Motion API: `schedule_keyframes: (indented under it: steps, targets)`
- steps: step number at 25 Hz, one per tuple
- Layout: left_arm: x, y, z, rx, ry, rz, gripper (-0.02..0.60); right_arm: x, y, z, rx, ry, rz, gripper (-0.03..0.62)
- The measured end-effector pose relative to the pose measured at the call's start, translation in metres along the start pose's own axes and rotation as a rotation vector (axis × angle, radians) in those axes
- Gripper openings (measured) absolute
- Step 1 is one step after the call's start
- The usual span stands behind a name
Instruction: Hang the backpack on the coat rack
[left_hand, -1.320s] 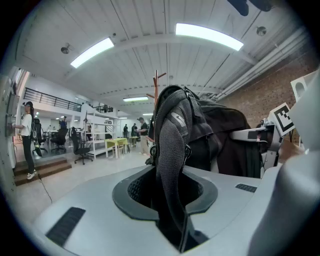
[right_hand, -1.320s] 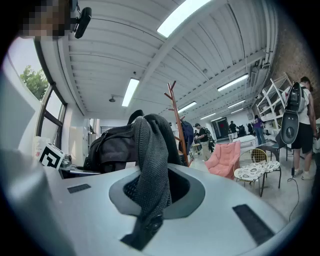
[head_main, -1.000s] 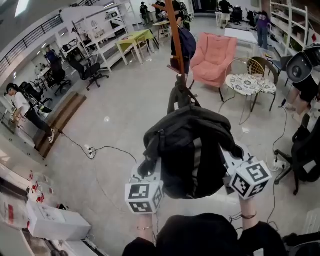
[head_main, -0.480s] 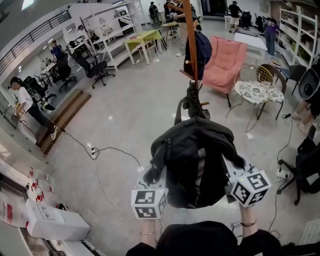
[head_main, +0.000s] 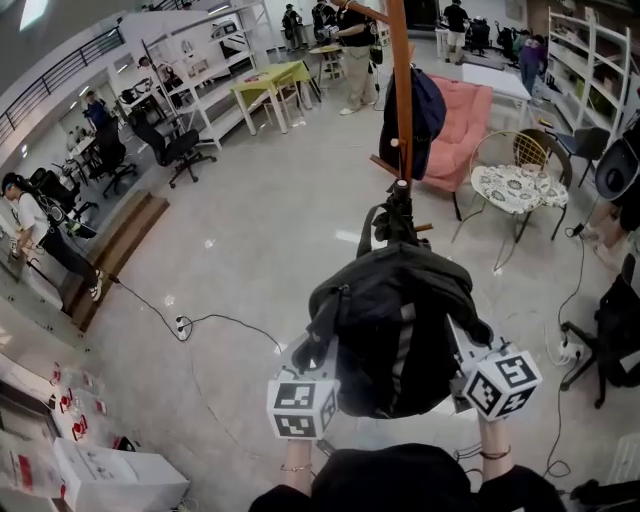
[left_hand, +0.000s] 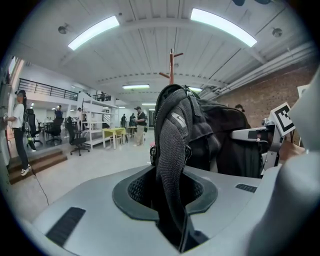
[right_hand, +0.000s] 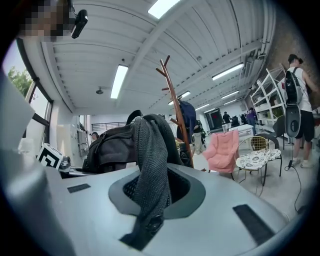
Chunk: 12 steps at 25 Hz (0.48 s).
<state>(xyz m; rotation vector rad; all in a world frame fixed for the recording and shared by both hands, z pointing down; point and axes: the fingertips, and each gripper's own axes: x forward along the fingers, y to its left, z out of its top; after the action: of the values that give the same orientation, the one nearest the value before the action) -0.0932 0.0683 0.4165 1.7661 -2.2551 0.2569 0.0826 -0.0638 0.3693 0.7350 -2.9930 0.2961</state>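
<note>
A black backpack (head_main: 395, 330) hangs in the air between my two grippers in the head view. My left gripper (head_main: 310, 352) is shut on its grey mesh shoulder strap (left_hand: 172, 160), which runs up out of the jaws in the left gripper view. My right gripper (head_main: 462, 352) is shut on the other mesh strap (right_hand: 149, 170). The wooden coat rack (head_main: 402, 90) stands just beyond the backpack's top handle (head_main: 392, 215). A navy bag (head_main: 425, 105) hangs on the rack. The rack's pegs show above the backpack (left_hand: 171, 62) and to its right (right_hand: 174, 105).
A pink armchair (head_main: 462, 115) and a wire chair with a patterned cushion (head_main: 512, 185) stand right of the rack. A cable and power strip (head_main: 180, 325) lie on the floor at left. White boxes (head_main: 110, 475) sit bottom left. A black office chair (head_main: 615, 330) is at right.
Both grippers have carried the backpack forward; the coat rack now stands closer, just past the bag's top. The grip on both straps is unchanged.
</note>
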Motion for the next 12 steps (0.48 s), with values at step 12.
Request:
schedule_keyframes:
  steps: [12]
  targets:
    - [0.068, 0.048, 0.022, 0.042, -0.007, -0.100, 0.098, 0.063, -0.010, 0.006, 0.013, -0.034, -0.099, 0.038]
